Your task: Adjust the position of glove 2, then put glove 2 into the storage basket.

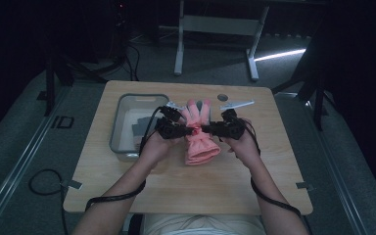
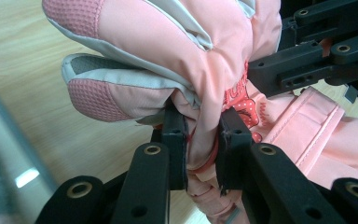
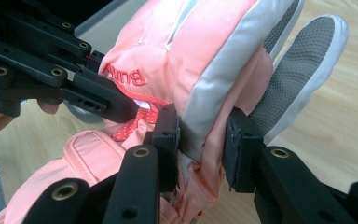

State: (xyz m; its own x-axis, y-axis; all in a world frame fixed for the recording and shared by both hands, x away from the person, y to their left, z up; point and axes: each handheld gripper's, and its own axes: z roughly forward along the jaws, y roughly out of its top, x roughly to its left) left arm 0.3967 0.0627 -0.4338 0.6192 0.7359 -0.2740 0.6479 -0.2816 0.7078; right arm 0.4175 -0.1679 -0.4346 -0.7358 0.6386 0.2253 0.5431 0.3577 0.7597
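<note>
A pink glove [image 1: 198,134] with grey trim and mesh fingertips is lying mid-table [image 1: 127,186], bunching where the left gripper [image 2: 203,154] and right gripper [image 3: 204,144] are pinching it.

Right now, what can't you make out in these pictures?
- Embroidered word on the glove: right gripper view, partly covered by the left gripper.
- Dark things in the bin: high view, too dim and small.
- Glove's palm side: high view, faces the table.
- Cuff end: left gripper view, cut off by the edge.
</note>
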